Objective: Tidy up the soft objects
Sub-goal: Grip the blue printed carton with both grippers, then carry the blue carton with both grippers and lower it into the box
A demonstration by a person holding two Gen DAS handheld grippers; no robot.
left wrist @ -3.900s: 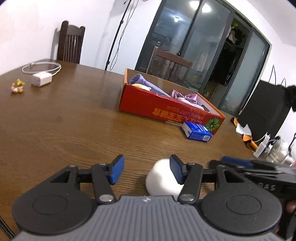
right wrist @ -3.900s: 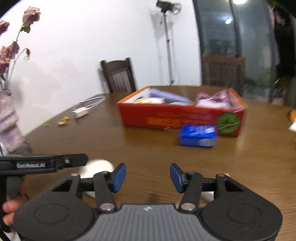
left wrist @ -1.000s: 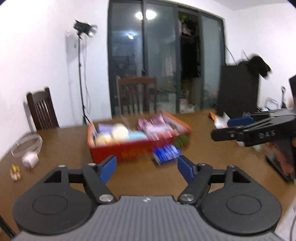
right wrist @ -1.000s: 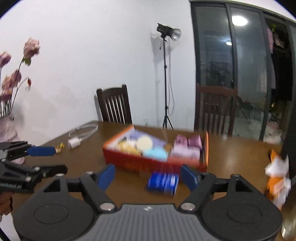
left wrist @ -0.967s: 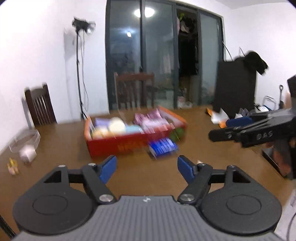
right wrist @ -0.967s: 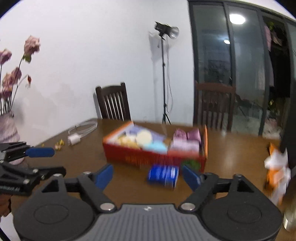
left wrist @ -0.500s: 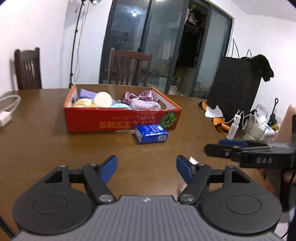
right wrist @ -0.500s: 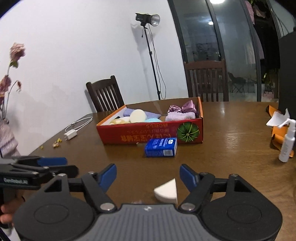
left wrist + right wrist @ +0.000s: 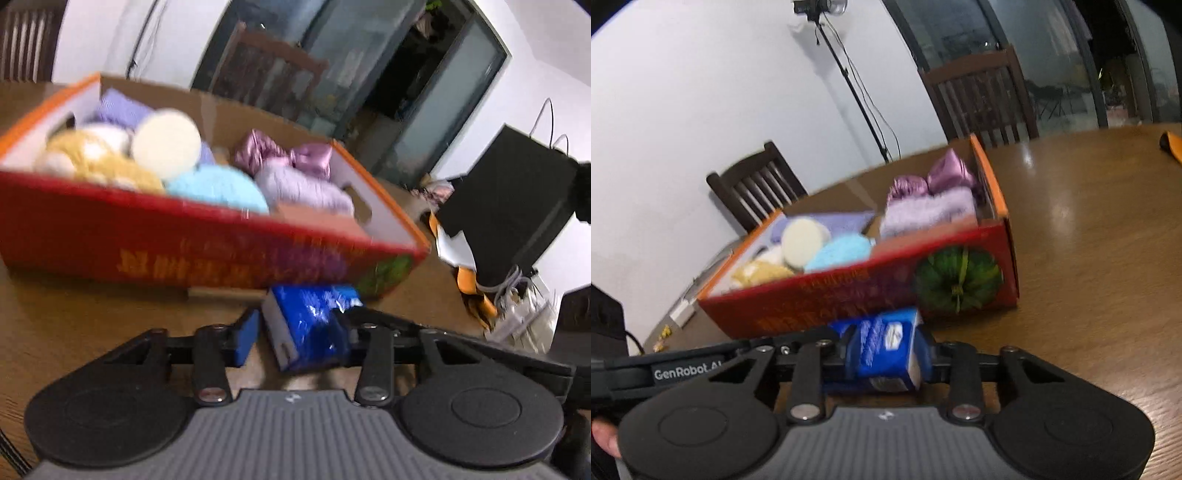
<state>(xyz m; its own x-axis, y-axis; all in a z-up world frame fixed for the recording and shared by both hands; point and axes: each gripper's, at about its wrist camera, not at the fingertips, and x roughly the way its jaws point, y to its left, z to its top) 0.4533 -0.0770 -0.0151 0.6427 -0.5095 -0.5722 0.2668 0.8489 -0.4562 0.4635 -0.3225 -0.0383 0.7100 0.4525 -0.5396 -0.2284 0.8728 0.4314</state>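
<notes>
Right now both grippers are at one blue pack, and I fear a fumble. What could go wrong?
1. The left gripper and right gripper have both just been closing with the blue tissue pack between their jaws. The crowded fingers could collide, or pull the soft pack in opposite directions.
2. The pack lies close in front of the red box, so a careless lift might nudge the box.
</notes>
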